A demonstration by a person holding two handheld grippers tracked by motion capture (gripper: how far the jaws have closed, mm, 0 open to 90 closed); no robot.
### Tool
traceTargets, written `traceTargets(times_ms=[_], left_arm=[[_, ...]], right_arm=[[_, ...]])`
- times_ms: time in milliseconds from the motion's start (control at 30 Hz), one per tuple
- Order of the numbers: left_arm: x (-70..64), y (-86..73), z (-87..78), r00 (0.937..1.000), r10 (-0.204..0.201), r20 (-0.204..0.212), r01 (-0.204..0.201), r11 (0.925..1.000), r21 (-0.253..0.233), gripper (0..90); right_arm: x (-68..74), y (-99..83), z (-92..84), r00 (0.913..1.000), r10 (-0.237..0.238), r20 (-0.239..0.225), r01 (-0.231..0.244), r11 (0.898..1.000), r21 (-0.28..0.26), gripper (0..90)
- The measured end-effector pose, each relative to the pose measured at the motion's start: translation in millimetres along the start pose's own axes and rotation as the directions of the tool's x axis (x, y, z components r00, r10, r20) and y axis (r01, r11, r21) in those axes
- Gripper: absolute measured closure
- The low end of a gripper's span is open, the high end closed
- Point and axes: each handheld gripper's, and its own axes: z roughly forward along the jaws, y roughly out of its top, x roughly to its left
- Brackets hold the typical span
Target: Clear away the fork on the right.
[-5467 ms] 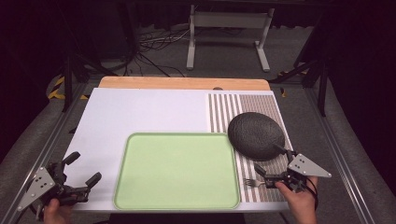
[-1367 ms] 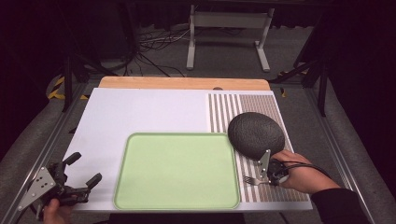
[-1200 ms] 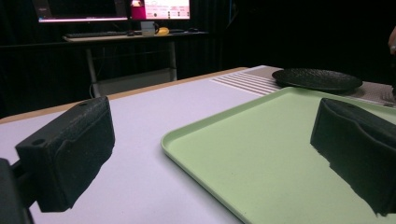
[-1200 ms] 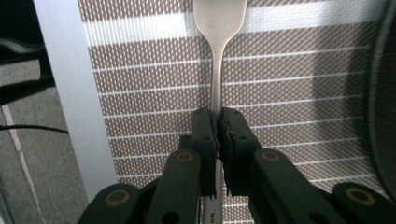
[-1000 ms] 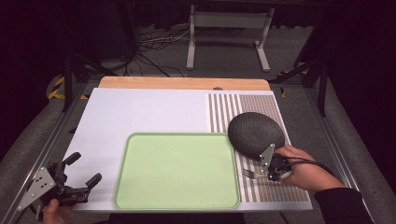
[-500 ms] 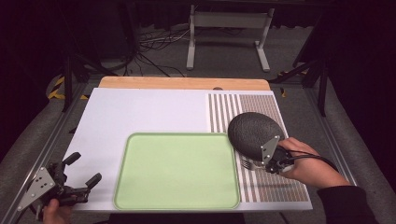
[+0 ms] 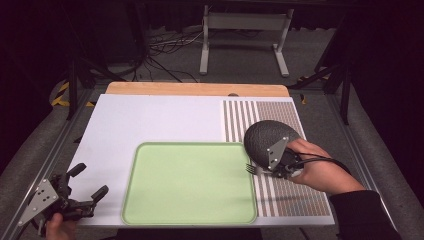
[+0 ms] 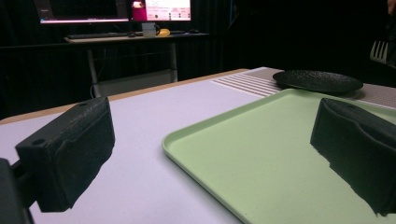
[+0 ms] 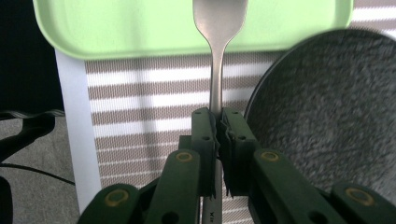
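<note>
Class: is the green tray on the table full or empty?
Empty. The green tray shows bare surface across its whole bed; the fork merely hangs above its rim.

Beyond the table a grey carpeted floor (image 7: pixel 240 55) lies in a dark room, with a metal stand (image 7: pixel 243 37), tangled cables (image 7: pixel 165 47), and a desk with lit monitors (image 8: pixel 116 9).

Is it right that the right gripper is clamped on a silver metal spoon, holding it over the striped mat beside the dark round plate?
Not quite: it is a silver metal fork, not a spoon; the high view shows its tines. The right gripper is shut on its handle over the striped mat, beside the dark round plate.
</note>
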Motion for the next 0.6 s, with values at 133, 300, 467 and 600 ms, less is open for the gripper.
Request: traceTargets(times_ms=[133,300,467,600], left_arm=[[0.1,0.1,0.0,1.0000,0.000,0.000,0.000,1.0000,0.000,0.4],[0.3,0.2,-0.3,1.0000,0.001,0.002,-0.001,1.0000,0.001,0.4],[0.4,0.2,-0.5,1.0000,0.000,0.001,0.000,1.0000,0.001,0.4],[0.6,0.2,-0.1,1.0000,0.000,0.003,0.000,1.0000,0.002,0.4]], right_arm=[[-2.8,13.8,-1.2,0.9997,-0.025,-0.001,0.025,1.000,-0.005,84.3],[-4.8,30.4,-2.4,0.9991,-0.042,-0.002,0.042,0.999,-0.014,84.3],[-6.8,45.1,-1.8,0.9982,-0.059,-0.012,0.059,0.998,-0.011,84.3],[-7.4,51.9,-2.0,0.9978,-0.065,-0.012,0.064,0.998,-0.006,84.3]])
